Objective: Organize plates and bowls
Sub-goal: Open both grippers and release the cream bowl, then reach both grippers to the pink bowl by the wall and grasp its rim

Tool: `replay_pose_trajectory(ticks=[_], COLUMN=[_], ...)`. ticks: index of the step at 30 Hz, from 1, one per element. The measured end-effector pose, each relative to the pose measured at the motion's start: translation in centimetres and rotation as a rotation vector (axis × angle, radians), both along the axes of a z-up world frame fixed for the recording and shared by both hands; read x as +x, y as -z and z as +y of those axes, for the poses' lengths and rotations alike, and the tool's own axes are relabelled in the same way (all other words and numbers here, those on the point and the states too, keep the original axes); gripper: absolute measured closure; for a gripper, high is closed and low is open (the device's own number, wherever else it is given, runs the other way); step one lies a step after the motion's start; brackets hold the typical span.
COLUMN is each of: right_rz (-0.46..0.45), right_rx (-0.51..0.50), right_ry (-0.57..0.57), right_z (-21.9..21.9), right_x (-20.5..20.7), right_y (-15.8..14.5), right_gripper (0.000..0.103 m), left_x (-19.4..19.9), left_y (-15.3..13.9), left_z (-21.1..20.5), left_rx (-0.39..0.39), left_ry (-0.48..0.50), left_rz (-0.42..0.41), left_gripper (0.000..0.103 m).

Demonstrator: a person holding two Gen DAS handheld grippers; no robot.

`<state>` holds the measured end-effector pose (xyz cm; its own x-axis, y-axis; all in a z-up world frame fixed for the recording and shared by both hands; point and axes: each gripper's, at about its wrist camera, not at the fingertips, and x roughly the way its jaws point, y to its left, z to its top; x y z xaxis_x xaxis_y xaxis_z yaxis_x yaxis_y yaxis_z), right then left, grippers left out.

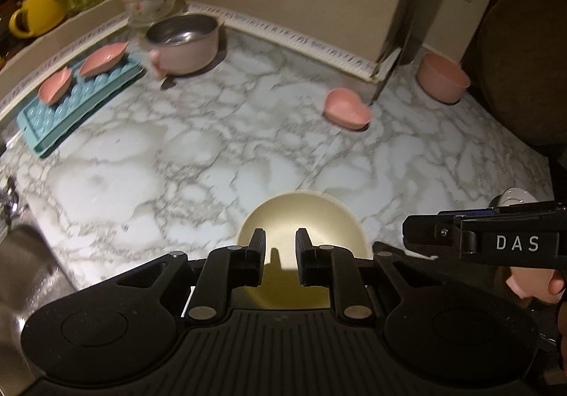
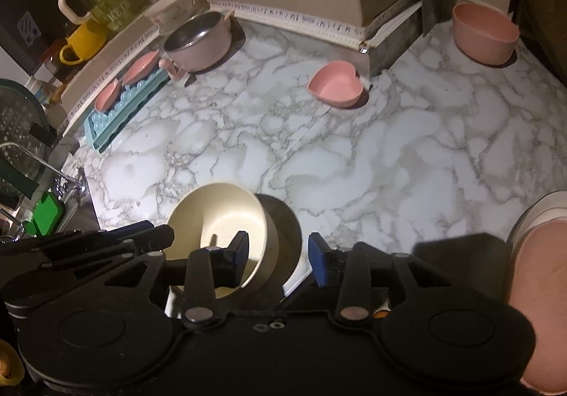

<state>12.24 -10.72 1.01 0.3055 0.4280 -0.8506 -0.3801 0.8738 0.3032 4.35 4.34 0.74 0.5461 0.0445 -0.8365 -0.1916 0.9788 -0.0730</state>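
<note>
A cream bowl [image 1: 301, 215] [image 2: 216, 215] sits at the near edge of the marble counter [image 1: 212, 148]. My left gripper [image 1: 280, 247] hovers over it, jaws open a little, holding nothing. My right gripper [image 2: 278, 249] is open, its left finger inside the bowl's rim and its right finger outside; it shows from the side in the left wrist view [image 1: 496, 240]. A pink heart-shaped bowl [image 1: 347, 107] [image 2: 336, 84] and a round pink bowl [image 1: 443, 77] [image 2: 483, 33] stand at the back right.
A pink pot [image 1: 186, 41] [image 2: 200, 41] and a floral bowl [image 1: 150, 1] stand at the back left. A blue tray [image 1: 78, 105] [image 2: 124, 109] holds two pink leaf dishes [image 1: 102, 57]. A yellow mug [image 1: 35, 11] sits on a ledge. The sink [image 1: 21, 275] is left.
</note>
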Motion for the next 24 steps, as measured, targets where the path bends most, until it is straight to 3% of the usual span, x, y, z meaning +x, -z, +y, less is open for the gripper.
replay_pose_trajectory(ticks=[9, 12, 17, 21, 24], right_rz=[-0.046, -0.067, -0.098, -0.110, -0.120], right_rx=[0.019, 0.020, 0.024, 0.023, 0.009], right_ry=[0.024, 0.038, 0.089, 0.134, 0.168], right_z=[-2.8, -3.9, -6.4, -8.7, -10.3], right_x=[1.6, 2.2, 3.7, 5.1, 6.3], right_y=[-2.4, -2.9, -3.8, -4.1, -4.3], right_gripper=[0.059, 0.053, 0.042, 0.038, 0.026], left_x=[2.9, 4.0, 6.2, 8.4, 10.1], left_y=[-1.7, -2.1, -2.7, -2.9, -3.0], left_z=[-2.6, -3.5, -5.7, -7.6, -9.0], left_rx=[-0.018, -0.031, -0.028, -0.029, -0.020], left_ry=[0.086, 0.102, 0.132, 0.161, 0.172], left_rz=[-0.059, -0.080, -0.114, -0.121, -0.130], left_gripper=[0.085, 0.075, 0.044, 0.043, 0.031])
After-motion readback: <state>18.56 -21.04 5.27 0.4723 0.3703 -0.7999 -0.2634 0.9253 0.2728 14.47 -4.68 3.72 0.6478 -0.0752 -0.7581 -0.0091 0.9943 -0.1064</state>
